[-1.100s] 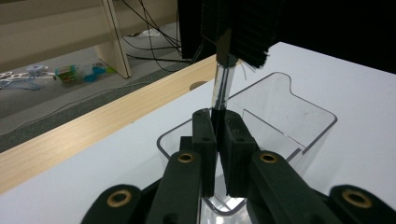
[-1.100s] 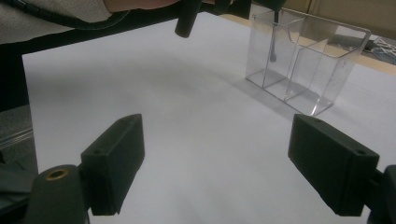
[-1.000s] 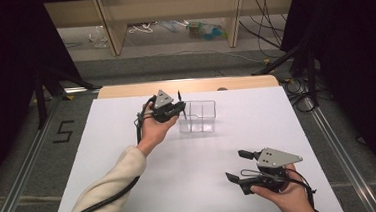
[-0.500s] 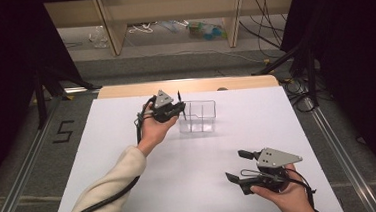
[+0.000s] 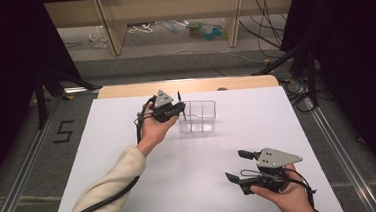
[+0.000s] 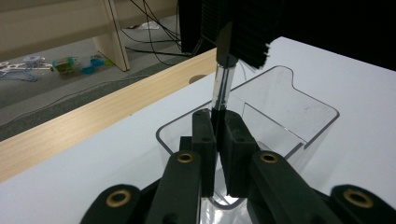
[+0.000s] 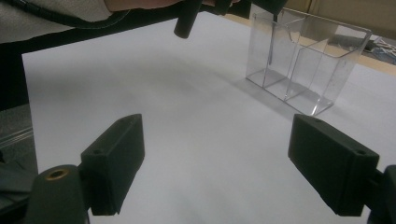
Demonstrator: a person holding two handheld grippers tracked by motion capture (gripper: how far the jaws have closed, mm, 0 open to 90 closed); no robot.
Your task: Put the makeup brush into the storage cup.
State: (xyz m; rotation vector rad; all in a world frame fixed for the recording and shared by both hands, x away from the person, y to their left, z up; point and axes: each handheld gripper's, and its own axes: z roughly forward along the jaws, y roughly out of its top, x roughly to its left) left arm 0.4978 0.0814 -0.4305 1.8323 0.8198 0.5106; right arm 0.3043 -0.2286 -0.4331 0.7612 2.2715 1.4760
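The clear-handled brush (image 6: 223,84) stands upright in the middle of the left gripper view, clamped between the jaws of the left gripper (image 6: 216,140), directly above the clear divided box (image 5: 199,116) at the centre of the high view. The right gripper (image 5: 244,168), jaws wide apart, sits at the lower right of the high view over the white table (image 5: 229,148).

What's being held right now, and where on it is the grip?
The left gripper is shut on a brush, gripping its clear handle near the lower end, bristle head up, over the clear box. The right gripper is open and holds nothing.
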